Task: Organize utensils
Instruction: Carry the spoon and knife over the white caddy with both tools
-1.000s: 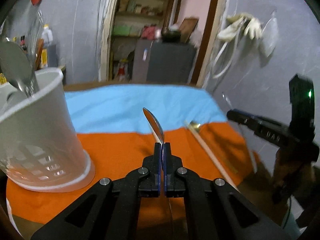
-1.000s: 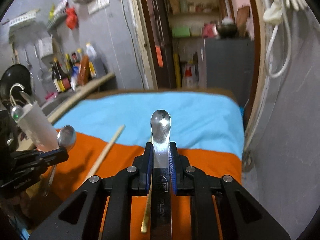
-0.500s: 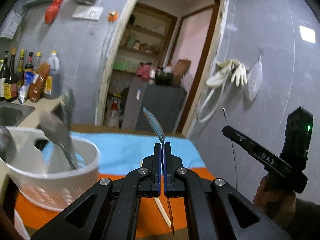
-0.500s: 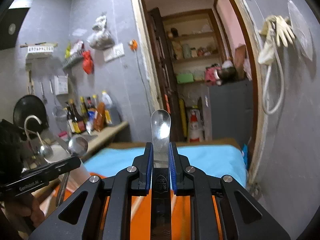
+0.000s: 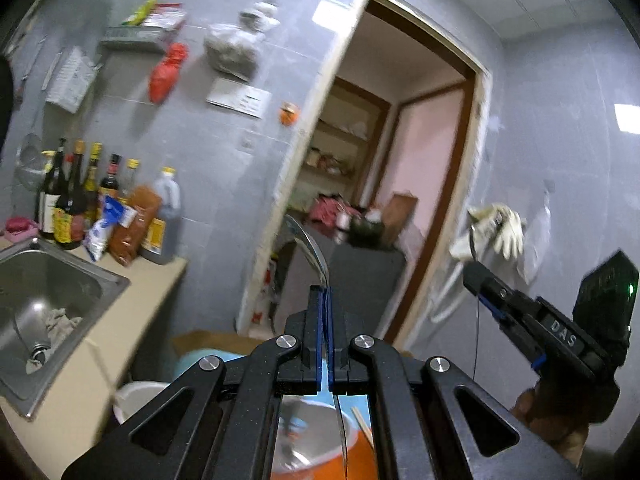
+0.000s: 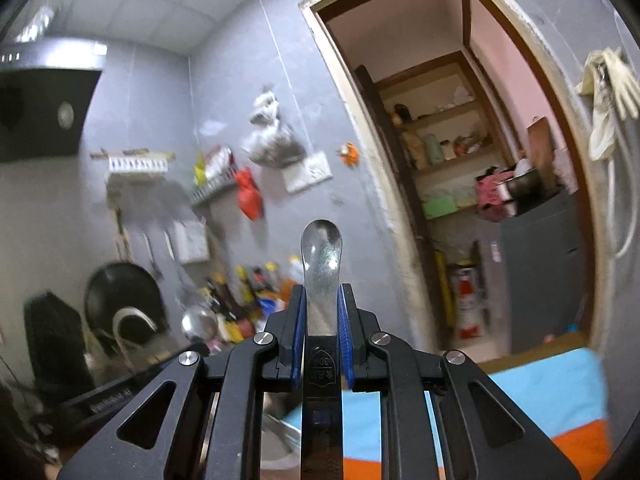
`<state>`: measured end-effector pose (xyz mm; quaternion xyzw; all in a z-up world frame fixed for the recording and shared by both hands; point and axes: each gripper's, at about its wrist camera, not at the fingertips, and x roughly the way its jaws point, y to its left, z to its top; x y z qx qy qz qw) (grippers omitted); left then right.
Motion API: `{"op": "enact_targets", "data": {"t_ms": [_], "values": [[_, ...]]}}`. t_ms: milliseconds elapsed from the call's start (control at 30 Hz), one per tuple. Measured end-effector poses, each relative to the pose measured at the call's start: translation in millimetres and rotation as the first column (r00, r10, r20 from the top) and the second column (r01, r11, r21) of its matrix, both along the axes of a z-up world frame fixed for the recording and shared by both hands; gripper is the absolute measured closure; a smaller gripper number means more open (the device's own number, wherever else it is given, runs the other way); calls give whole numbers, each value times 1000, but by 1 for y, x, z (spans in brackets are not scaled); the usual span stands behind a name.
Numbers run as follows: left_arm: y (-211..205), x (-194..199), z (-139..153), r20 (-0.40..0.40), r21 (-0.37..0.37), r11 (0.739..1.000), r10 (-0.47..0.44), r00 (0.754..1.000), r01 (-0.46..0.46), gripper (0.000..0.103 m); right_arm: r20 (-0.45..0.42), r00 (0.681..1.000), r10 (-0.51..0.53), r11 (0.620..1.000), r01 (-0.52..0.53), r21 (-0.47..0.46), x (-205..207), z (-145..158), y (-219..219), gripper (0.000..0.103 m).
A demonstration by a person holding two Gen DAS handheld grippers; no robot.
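Observation:
My left gripper [image 5: 325, 292] is shut on a metal spoon [image 5: 310, 246] held edge-on, bowl up, its handle running down between the fingers. The white utensil holder [image 5: 134, 398] sits low under this gripper, mostly hidden; metal utensils show in it below the fingers. My right gripper [image 6: 322, 300] is shut on a flat steel spoon [image 6: 321, 246], bowl pointing up. The right gripper also shows at the right of the left wrist view [image 5: 476, 276]. A wooden chopstick [image 5: 362, 426] lies on the orange cloth [image 5: 360, 456].
A steel sink [image 5: 44, 300] and counter with sauce bottles [image 5: 80, 204] are at left. A doorway [image 5: 380, 200] with a grey cabinet [image 6: 544, 268] stands ahead. The blue and orange cloth [image 6: 540, 396] covers the table. Gloves [image 6: 608, 92] hang at right.
Both grippers have risen and tilted upward with their spoons. The holder and table have dropped to the bottom of both views.

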<state>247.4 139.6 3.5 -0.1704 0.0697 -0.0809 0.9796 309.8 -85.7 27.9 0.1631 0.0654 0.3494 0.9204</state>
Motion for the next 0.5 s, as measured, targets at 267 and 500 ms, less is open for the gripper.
{"op": "enact_targets", "data": {"t_ms": [267,500], "values": [[65,-8,-16,98,-105,989,118,988,-107,103,6,1000,2,992,-3,128,7,-19,53,90],[103,-11,-43,154,-189,966,205,967,-175,103,7,1000,-17,992,16,126,14,-46,68,90]]}}
